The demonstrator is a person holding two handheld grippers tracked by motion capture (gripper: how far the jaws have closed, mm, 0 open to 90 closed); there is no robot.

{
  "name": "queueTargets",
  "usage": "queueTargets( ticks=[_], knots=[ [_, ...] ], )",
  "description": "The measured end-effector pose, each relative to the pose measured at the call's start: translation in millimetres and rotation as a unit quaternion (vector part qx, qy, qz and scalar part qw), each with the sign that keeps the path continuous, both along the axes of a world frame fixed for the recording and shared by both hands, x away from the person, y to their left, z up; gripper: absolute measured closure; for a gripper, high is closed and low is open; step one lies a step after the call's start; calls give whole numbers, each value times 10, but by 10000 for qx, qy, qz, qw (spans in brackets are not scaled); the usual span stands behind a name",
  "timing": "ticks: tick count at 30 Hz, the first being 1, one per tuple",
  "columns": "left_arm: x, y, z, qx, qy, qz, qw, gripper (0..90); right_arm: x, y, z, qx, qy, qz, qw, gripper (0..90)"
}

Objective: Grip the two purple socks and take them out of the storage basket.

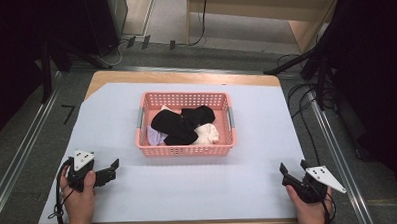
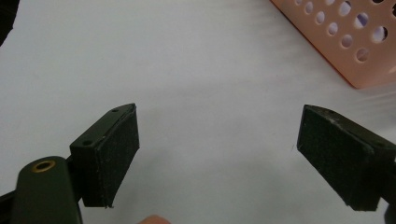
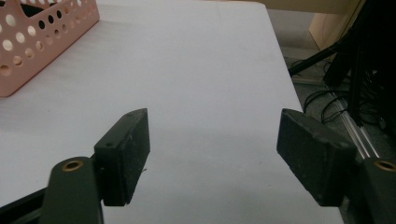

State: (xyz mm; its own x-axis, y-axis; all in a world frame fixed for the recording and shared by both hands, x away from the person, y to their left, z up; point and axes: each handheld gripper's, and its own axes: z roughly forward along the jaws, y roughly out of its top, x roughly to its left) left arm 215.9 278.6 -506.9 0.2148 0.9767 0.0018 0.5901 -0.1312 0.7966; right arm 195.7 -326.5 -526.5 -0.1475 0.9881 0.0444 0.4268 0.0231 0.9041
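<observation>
1. The left gripper [image 1: 113, 167] rests low over the white counter [image 1: 189, 192] at its near left corner, held in the person's left hand [image 1: 79, 196]; its jaws stand released and wide apart with nothing between them; in the left gripper view [image 2: 219, 154] only bare counter lies between the pads.
2. The right gripper [image 1: 292, 169] sits at the near right corner in the right hand [image 1: 310, 208]; its jaws are likewise released and spread, grasping nothing, as the right gripper view [image 3: 212, 154] shows.
3. The pink basket [image 1: 188, 150] stands ahead of both pairs of jaws and between them, well apart from each; from the left jaws it lies ahead to the right [image 2: 336, 42], from the right jaws ahead to the left [image 3: 42, 42].
4. Inside the basket lie black socks [image 1: 179, 125] over white socks [image 1: 207, 133], piled together.
</observation>
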Motion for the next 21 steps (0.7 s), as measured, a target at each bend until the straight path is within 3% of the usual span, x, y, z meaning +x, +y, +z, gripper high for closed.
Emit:
queueTargets(
  ticks=[2,4,6,15,17,19,21],
  knots=[
    [0,-2,-3,-1,-23,12,10000,140,-14,1,6,89,-41,-12,10000,342],
    [0,-2,1,4,9,-22,10000,140,-32,3,24,222,-27,37,9997,479],
    [2,-4,-3,1,-13,-12,10000,140,-54,25,51,292,-41,102,9995,528],
    [1,-4,-3,3,-16,-4,10000,140,-31,244,179,190,-59,337,9992,576],
    [-1,-7,-2,8,-13,6,10000,140,2,351,245,228,-62,579,9980,588],
    [-1,-7,-3,0,-11,6,10000,140,27,413,290,113,-30,580,9982,578],
    [-1,-6,-3,-11,-15,6,10000,140,61,474,329,149,-32,604,9981,574]
  ],
)
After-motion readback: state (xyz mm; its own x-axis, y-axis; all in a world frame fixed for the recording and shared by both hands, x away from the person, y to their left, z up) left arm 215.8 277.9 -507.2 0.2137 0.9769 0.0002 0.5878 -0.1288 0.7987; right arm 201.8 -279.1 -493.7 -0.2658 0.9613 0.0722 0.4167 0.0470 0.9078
